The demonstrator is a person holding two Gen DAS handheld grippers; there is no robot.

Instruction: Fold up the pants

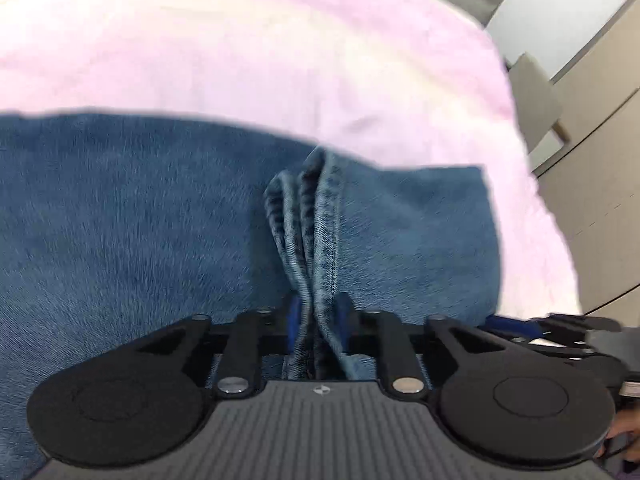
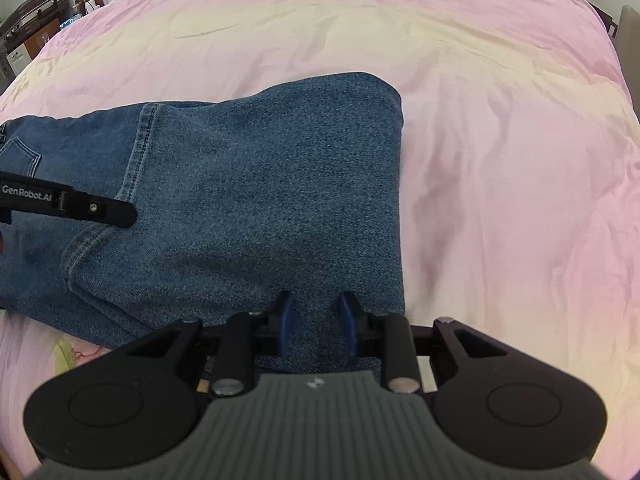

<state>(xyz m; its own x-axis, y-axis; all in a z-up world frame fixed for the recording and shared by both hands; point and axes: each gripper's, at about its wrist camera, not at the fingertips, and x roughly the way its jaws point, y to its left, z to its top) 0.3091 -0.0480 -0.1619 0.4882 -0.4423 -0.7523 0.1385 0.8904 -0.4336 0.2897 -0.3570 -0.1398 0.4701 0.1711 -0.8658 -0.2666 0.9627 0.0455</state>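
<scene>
Blue denim pants (image 2: 260, 180) lie folded on a pink bed cover (image 2: 500, 160), with the fold edge on the right and a back pocket at the far left. My left gripper (image 1: 318, 320) is shut on a bunched ridge of the pants (image 1: 312, 220) that rises between its blue pads. My right gripper (image 2: 316, 320) sits at the near right corner of the fold, its blue pads closed on the thick denim that runs up between them. A black finger of the left gripper (image 2: 100, 208) reaches in from the left over the pants.
The pink cover (image 1: 280, 40) spreads far beyond the pants on all sides. Past the bed's edge stand a grey chair (image 1: 536, 92) and beige cabinet fronts (image 1: 600, 160). Dark furniture and clutter (image 2: 36, 20) sit at the far left corner of the room.
</scene>
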